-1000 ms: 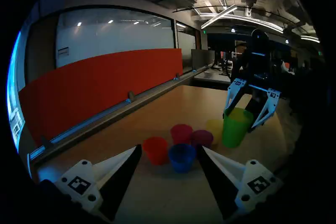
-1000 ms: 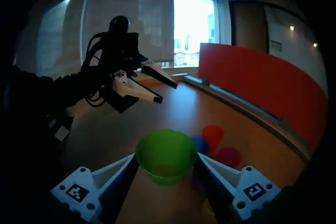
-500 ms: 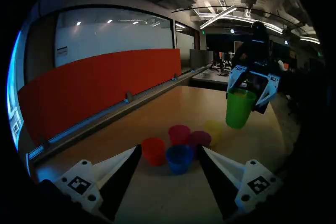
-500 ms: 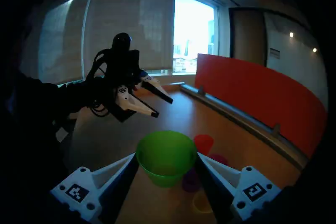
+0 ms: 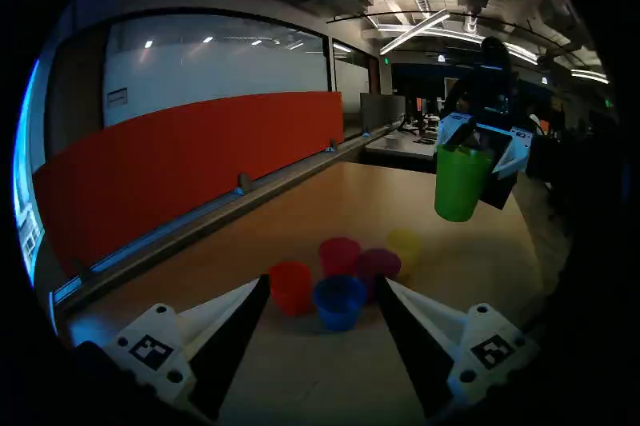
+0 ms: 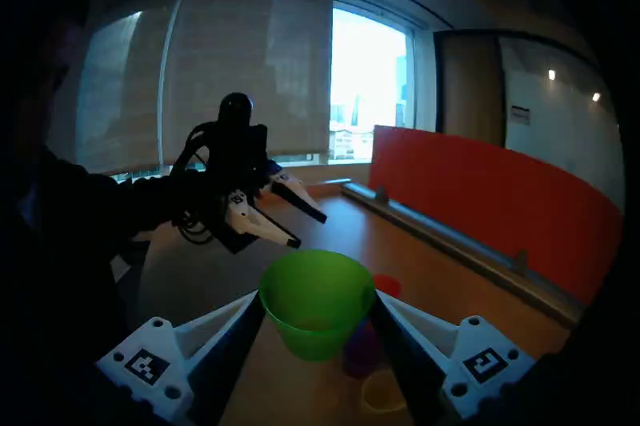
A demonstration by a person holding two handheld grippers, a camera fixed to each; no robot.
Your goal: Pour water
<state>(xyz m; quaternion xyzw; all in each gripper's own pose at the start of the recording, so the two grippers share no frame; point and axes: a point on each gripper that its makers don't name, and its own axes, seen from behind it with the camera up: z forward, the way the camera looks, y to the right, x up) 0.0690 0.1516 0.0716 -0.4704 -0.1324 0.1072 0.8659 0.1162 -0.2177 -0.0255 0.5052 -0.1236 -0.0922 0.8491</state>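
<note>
My right gripper (image 6: 318, 306) is shut on a green cup (image 6: 318, 300), held upright in the air above the wooden table (image 6: 448, 290). The left gripper view shows that green cup (image 5: 459, 182) high at the right, between the right gripper's fingers (image 5: 512, 161). On the table stand small cups in a cluster: red (image 5: 291, 287), blue (image 5: 339, 301), pink (image 5: 339, 254), purple (image 5: 376, 264) and yellow (image 5: 405, 244). My left gripper (image 5: 318, 310) is open, low over the table, just short of the blue cup. From the right gripper view, the left gripper (image 6: 308, 229) hangs open farther off.
An orange partition (image 5: 184, 162) with a metal rail (image 5: 208, 214) runs along the table's far side. A person's dark sleeve (image 6: 88, 218) holds the left gripper. Bare table lies to the right of the cup cluster (image 5: 496, 258). A bright window (image 6: 368, 82) is behind.
The right gripper has lifted the green cup from the table beside the yellow cup up into the air. The left gripper has stayed nearly still.
</note>
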